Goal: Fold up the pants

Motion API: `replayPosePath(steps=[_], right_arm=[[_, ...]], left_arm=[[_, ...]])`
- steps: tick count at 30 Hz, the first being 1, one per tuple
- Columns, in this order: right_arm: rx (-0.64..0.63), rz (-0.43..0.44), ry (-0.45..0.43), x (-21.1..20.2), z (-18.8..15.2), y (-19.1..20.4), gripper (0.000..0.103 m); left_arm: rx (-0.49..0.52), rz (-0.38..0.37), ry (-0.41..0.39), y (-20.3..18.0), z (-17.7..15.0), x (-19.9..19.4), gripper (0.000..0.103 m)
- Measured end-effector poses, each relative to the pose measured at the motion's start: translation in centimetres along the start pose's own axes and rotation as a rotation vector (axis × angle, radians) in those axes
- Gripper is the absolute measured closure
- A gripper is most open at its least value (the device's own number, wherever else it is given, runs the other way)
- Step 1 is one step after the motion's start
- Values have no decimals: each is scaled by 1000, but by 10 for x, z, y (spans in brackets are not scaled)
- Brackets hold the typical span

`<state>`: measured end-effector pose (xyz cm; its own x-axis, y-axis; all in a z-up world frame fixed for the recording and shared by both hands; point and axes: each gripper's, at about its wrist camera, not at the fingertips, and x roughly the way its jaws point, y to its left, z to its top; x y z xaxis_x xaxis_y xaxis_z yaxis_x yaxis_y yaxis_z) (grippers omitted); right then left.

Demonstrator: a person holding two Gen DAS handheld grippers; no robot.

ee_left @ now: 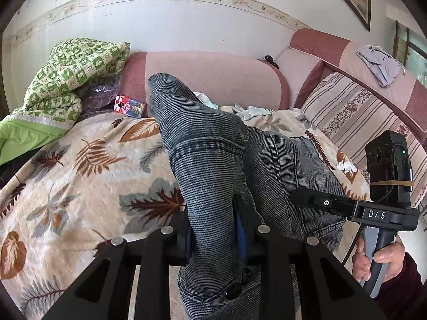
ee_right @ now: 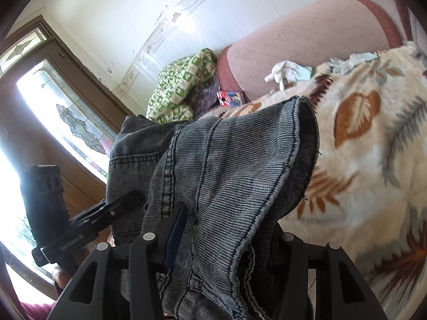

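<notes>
Jeans (ee_left: pixel 213 160) up off the bed here, grey-black washed denim with fine ribbing, bunched and draped between both tools. In the left wrist view a thick fold runs up through the left gripper (ee_left: pixel 213 229), and its blue-padded fingers (ee_left: pixel 241 237) are clamped on that fold, cloth spilling below and rising to a rounded peak in front of the pink sofa back (ee_left: pixel 213 72). A stitched seam and pocket edge show on the part hanging to the right. In the right wrist view the right gripper (ee_right: pixel 229 240) has a wide wad of denim between its fingers (ee_right: pixel 176 229), gripped, with a hemmed edge (ee_right: pixel 301 144) curling open above. The jeans hang over the leaf-patterned blanket (ee_left: pixel 80 165) covering the bed, near its front edge.

Both tools tilt downward, side by side. The person's right hand (ee_left: pixel 379 261) wraps the right tool's handle, dark red sleeve at the wrist. Behind: a green checked quilt (ee_left: pixel 77 80), a striped cushion (ee_left: pixel 355 117), a small red and blue packet (ee_left: pixel 130 106), light gloves (ee_left: pixel 250 112) on the blanket.
</notes>
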<state>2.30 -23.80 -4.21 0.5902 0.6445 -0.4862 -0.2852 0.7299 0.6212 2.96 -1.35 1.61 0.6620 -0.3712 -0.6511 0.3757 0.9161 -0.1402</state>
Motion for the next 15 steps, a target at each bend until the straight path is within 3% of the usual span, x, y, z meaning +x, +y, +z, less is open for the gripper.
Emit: replayPosePath(steps=[10, 15], right_arm=[[50, -3, 52, 63, 72, -39, 51], [46, -40, 102, 111, 83, -54, 51]], left_arm=[[-61, 63, 107, 45, 24, 77, 76], [-92, 98, 152, 68, 20, 111, 76]])
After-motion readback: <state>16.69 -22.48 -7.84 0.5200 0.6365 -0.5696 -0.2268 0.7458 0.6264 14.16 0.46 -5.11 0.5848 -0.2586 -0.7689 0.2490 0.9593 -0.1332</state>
